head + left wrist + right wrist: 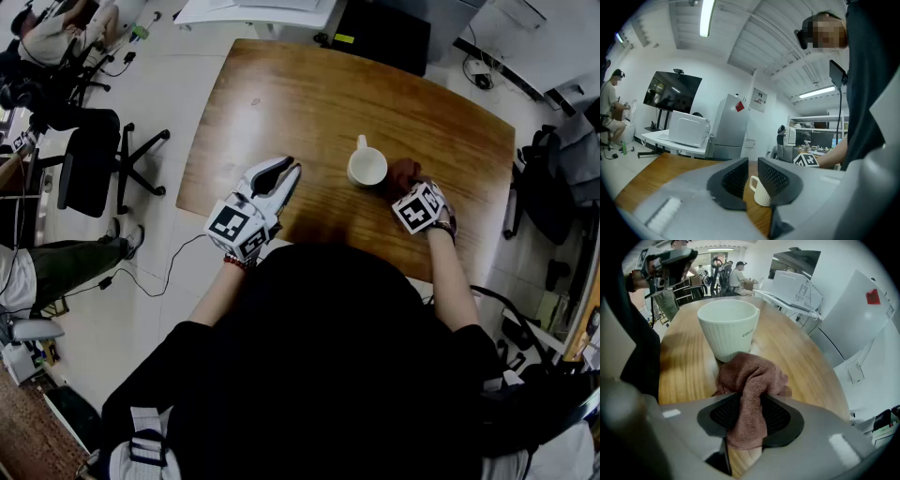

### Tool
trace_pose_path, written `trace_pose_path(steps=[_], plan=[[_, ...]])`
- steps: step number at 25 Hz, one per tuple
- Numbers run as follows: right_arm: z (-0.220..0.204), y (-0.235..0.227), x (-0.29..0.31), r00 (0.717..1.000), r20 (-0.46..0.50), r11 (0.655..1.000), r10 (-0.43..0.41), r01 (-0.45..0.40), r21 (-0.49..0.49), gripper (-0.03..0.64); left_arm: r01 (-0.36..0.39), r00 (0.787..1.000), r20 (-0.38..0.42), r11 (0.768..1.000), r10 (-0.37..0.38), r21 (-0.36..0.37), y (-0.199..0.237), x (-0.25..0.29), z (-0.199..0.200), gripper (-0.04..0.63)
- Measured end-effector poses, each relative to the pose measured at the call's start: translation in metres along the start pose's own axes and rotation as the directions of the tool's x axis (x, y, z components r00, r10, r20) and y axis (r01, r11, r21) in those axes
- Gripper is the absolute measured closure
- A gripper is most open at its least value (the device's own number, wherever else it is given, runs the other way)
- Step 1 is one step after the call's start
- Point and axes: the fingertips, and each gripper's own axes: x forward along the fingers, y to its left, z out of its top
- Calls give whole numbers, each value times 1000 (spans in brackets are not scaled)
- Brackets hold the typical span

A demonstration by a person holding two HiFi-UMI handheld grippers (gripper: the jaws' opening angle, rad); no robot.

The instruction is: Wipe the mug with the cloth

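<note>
A white ribbed mug (pixel 367 169) (pixel 727 326) stands upright on the wooden table (pixel 281 94), its handle pointing away from me. A reddish-brown cloth (pixel 403 173) (pixel 750 376) lies bunched against the mug's right side. My right gripper (pixel 411 187) (pixel 750 414) points steeply down and is shut on a fold of that cloth, which runs up between its pads. Left of the mug and clear of it, my left gripper (pixel 286 169) (pixel 752 169) is held about level, open with nothing in it. The mug (pixel 761 191) shows through its gap, some way ahead.
Black office chairs (pixel 89 159) stand on the floor to the left, with seated people beyond them. A dark chair with a bag (pixel 562 178) is at the table's right end. A white appliance (pixel 689 129) sits on a white desk past the table's far edge.
</note>
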Motion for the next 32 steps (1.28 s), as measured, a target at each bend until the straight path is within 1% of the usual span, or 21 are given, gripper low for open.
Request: trace_pose_path(steps=[3, 7, 11, 15, 18, 21, 24, 28, 32], plan=[[-13, -3, 6, 999, -30, 1000, -15, 16, 22, 479, 30, 998, -48, 999, -28, 33, 2, 7, -15, 541], [-10, -6, 8, 998, -9, 998, -62, 63, 21, 508, 91, 986, -150, 992, -78, 87, -1, 22, -44, 522], [-10, -7, 5, 995, -2, 994, -101, 101, 40, 538, 159, 961, -246, 982, -129, 105, 0, 37, -73, 520], [-4, -9, -8, 989, 74, 991, -124, 119, 67, 548, 213, 928, -342, 964, -150, 156, 7, 62, -106, 503], [-3, -6, -27, 982, 132, 988, -136, 124, 95, 549, 236, 914, -373, 955, -156, 178, 12, 81, -115, 503], [1, -4, -51, 971, 190, 986, -145, 126, 109, 549, 282, 899, -399, 937, -183, 208, 17, 105, -115, 503], [6, 6, -72, 962, 236, 988, -135, 112, 109, 549, 326, 885, -413, 918, -213, 226, 18, 129, -111, 503], [12, 17, -92, 951, 276, 986, -137, 104, 131, 549, 376, 862, -445, 895, -243, 239, 14, 156, -112, 503], [21, 6, -99, 945, 283, 983, -165, 135, 124, 549, 413, 844, -473, 869, -252, 274, 9, 178, -118, 508]])
